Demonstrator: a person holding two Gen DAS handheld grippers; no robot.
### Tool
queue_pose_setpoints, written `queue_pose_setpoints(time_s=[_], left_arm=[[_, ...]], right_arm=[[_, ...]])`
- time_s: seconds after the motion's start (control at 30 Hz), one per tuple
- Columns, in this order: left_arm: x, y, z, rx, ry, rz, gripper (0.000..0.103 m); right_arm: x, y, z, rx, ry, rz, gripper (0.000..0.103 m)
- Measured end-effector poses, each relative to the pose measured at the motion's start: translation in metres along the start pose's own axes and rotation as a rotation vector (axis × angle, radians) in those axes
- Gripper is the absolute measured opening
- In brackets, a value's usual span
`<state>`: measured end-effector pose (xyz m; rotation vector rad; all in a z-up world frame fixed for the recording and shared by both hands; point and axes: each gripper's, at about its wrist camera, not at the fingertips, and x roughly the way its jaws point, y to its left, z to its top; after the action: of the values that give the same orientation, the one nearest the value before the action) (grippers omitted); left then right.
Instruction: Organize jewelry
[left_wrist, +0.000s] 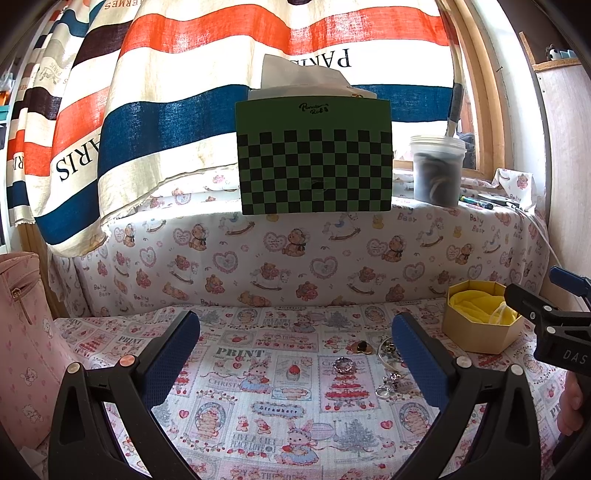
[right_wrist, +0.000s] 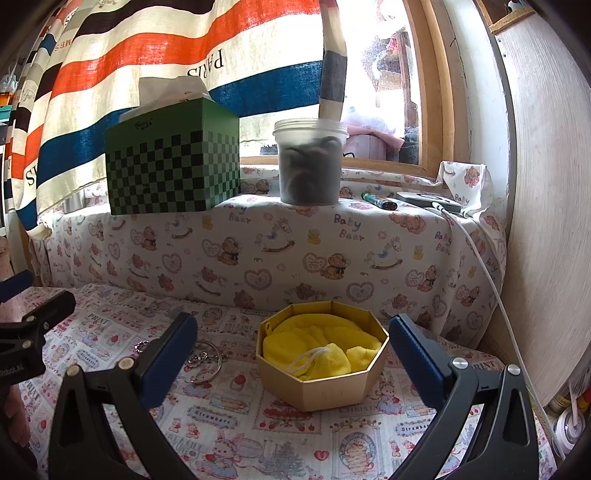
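Jewelry: a small cluster on the printed cloth, at about 4 o'clock in the left wrist view. It holds a sparkly silver ring (left_wrist: 344, 364), a gold piece with a dark centre (left_wrist: 360, 346), a thin metal bangle (left_wrist: 388, 350) and a silver key-ring charm (left_wrist: 391, 386); fine detail is too small to tell.
Jewelry in right view: the bangle (right_wrist: 210, 356) shows at 8 o'clock, partly hidden behind the left finger.
Box: an octagonal tan cardboard box (right_wrist: 325, 384), open-topped, well apart from the jewelry, at 3 o'clock of it.
Lining: a soft yellow drawstring pouch (right_wrist: 325, 360) with a white cord, crumpled inside the box.
Left gripper (left_wrist: 295, 354): black frame, blue ribbed pads, jaws wide apart, holding nothing, above the cloth.
Right gripper (right_wrist: 291, 358): same build, jaws wide apart and empty, the box between its fingers in view.
Cloth: a pink-and-white cotton tablecloth (left_wrist: 258, 406) printed with rabbits and strawberries.
Ledge, 12 o'clock: a green checkered tissue box (left_wrist: 314, 158) and a cloudy plastic tub (left_wrist: 437, 170).
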<state>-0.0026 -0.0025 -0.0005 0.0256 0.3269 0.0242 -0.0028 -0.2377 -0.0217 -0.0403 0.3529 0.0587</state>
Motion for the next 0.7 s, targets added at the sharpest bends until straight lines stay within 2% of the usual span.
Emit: queue_pose_setpoints(time_s=[0.7], left_arm=[[0.0003,0.0001,0.0001,0.000,0.000,0.000,0.103]], right_arm=[[0.0005,0.0000,-0.0004,0.002,0.002,-0.002,0.103]])
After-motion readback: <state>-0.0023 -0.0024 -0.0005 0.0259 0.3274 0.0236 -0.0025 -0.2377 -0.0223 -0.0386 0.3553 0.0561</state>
